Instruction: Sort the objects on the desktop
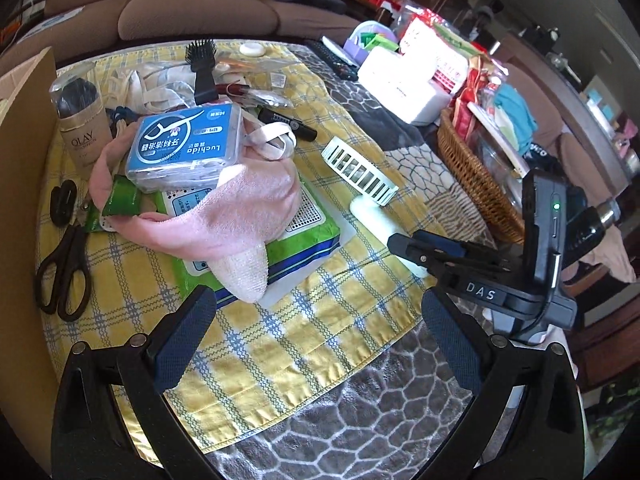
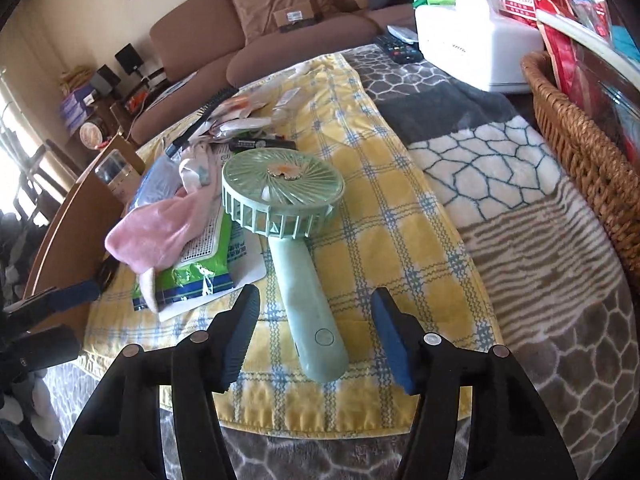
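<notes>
Right wrist view: right gripper [image 2: 316, 340] jaws spread astride handle of hand fan [image 2: 298, 236] — light, rigid, smooth plastic; grip mid-handle. Left gripper [image 1: 320, 344] jaws spread, empty.

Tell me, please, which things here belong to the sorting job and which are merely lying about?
For sorting: green hand fan, scissors, pink towel, floss box, wipes pack, Olay bottle.

Lying about: wicker basket, sofa, remote.
</notes>
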The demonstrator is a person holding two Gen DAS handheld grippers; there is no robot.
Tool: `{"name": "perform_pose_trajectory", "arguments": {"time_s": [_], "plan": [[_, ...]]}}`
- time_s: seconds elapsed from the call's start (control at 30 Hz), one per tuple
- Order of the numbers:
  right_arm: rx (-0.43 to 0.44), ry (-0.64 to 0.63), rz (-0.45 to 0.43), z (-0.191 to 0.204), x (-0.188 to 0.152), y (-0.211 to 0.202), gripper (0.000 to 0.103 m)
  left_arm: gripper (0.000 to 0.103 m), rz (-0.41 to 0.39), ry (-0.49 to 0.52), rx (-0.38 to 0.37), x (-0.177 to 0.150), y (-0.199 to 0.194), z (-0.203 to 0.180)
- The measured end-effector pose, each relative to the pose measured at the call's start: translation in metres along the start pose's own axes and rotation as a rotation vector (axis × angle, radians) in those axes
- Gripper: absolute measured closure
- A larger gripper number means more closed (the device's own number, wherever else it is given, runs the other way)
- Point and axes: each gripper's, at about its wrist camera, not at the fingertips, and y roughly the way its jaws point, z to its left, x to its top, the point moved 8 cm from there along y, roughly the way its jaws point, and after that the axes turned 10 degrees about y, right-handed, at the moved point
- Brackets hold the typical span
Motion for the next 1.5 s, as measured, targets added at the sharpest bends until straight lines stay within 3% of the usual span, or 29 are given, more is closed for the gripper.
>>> {"name": "perform_pose_trajectory", "arguments": {"time_s": [0.13, 0.2, 0.27, 0.47, 0.73, 0.77, 0.8, 0.87, 1.07, 1.23, 1.5], "plan": [[-0.033, -0.058, 0.018, 0.007, -0.007, 0.008, 0.041, 0.000, 0.001, -0.021, -0.022, 0.012, 0.004, -0.002], [-0.026, -0.064, 0.026, 0.011, -0.009, 0.009, 0.046, 0.000, 0.002, -0.023, -0.029, 0.025, 0.009, -0.006], [-0.010, -0.050, 0.029, 0.013, -0.009, 0.008, 0.065, 0.000, 0.009, -0.041, -0.045, 0.042, 0.018, -0.010], [-0.020, -0.072, 0.051, 0.017, -0.014, 0.009, 0.068, 0.004, 0.065, -0.140, -0.089, 0.091, 0.062, -0.016], [0.024, -0.028, 0.058, 0.015, -0.014, 0.009, 0.068, 0.028, 0.158, -0.273, -0.087, 0.087, 0.116, -0.017], [0.027, -0.026, 0.057, 0.015, -0.014, 0.009, 0.068, 0.034, 0.165, -0.283, -0.085, 0.084, 0.119, -0.016], [0.028, -0.027, 0.057, 0.015, -0.014, 0.009, 0.068, 0.049, 0.164, -0.294, -0.093, 0.082, 0.122, -0.016], [0.027, -0.027, 0.057, 0.015, -0.014, 0.008, 0.068, 0.065, 0.158, -0.324, -0.145, 0.080, 0.126, -0.018], [0.036, -0.041, 0.058, 0.019, -0.014, 0.007, 0.068, 0.078, 0.130, -0.319, -0.206, 0.083, 0.115, -0.034], [0.031, -0.056, 0.049, 0.025, -0.015, 0.010, 0.067, 0.079, 0.138, -0.254, -0.242, 0.079, 0.099, -0.058], [0.163, 0.091, -0.044, 0.021, 0.005, -0.008, 0.066, 0.079, 0.100, -0.224, -0.343, 0.072, 0.045, -0.075]]}}
